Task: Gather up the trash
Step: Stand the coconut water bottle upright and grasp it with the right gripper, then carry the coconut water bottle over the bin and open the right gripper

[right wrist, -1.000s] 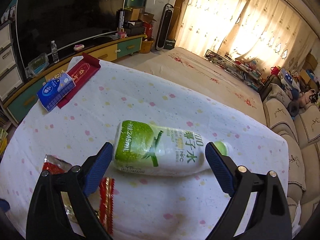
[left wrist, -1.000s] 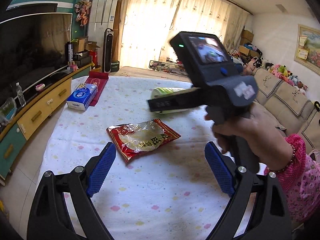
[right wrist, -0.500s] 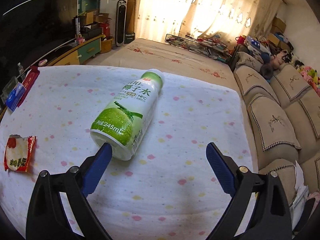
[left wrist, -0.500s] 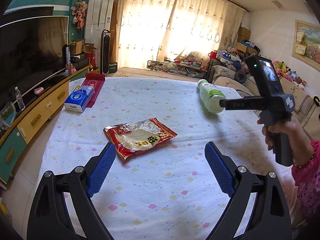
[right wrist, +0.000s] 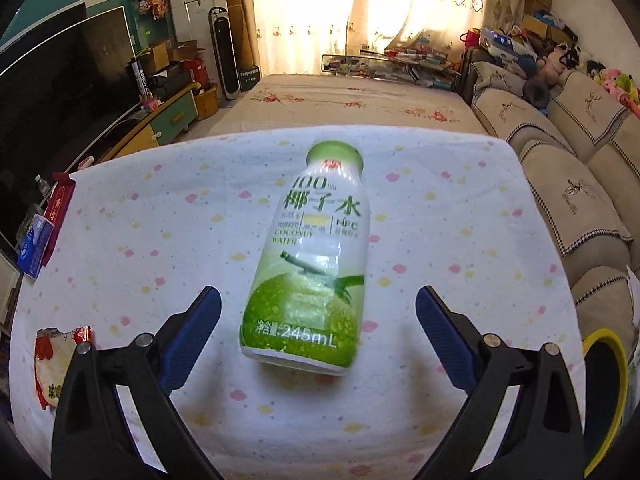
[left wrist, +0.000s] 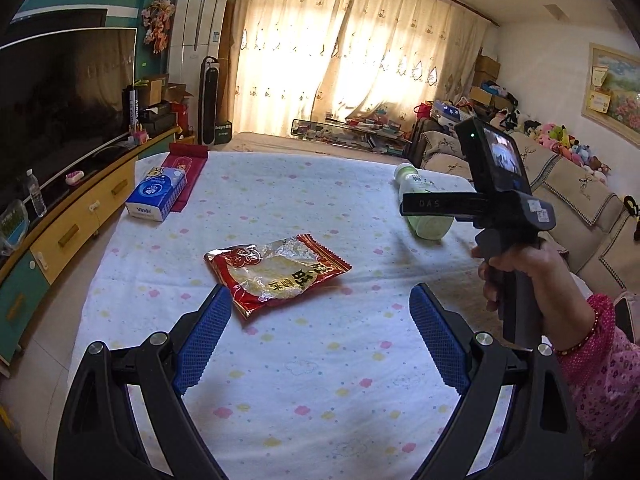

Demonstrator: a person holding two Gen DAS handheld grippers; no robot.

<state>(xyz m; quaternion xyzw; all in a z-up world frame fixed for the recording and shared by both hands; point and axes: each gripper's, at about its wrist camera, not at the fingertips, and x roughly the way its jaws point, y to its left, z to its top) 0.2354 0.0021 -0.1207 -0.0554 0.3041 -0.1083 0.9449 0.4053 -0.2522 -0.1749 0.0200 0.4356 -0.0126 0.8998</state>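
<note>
A white and green coconut water bottle [right wrist: 310, 268] lies on its side on the tablecloth, cap pointing away. My right gripper [right wrist: 318, 312] is open, its blue pads either side of the bottle's base without touching it. In the left wrist view the same bottle [left wrist: 424, 204] shows at the right, partly behind the right gripper's body. A red and silver snack wrapper [left wrist: 276, 274] lies flat in the middle of the cloth. My left gripper [left wrist: 320, 316] hangs open just short of it, with the left pad near the wrapper's corner. The wrapper [right wrist: 54, 364] also appears at the right wrist view's left edge.
A blue tissue box [left wrist: 156, 194] and a red box [left wrist: 188, 170] rest at the table's far left. A TV cabinet [left wrist: 68, 224] runs along the left, and a sofa [right wrist: 568, 184] along the right. A yellow-rimmed dark container [right wrist: 604, 392] stands low at the right.
The right gripper has swung around, so the bottle now lies straight between its pads with the base nearest. The left gripper has edged slightly toward the wrapper.
</note>
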